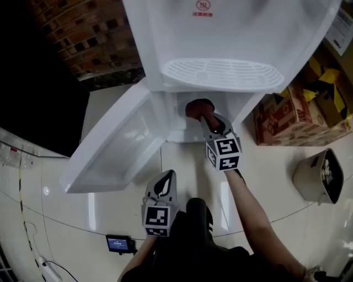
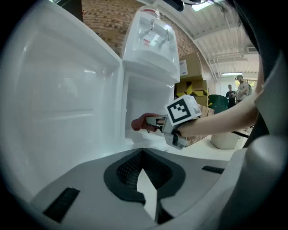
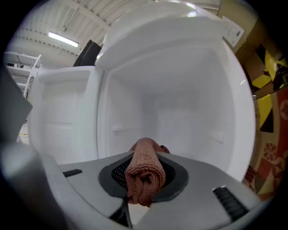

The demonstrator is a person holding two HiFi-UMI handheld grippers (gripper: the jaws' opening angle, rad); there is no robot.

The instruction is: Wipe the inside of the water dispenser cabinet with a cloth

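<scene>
Jaws of right gripper clamp cloth inside cabinet, left gripper closed, empty; red label illegible

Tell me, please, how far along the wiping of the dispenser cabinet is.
Done: the door is swung open and the right gripper is shut on the rolled cloth. In hand: that gripper holds the cloth at the mouth of the cabinet. Left: the wiping itself; the white walls show no trace that tells how much is wiped. The left gripper hangs back, shut and empty.
</scene>
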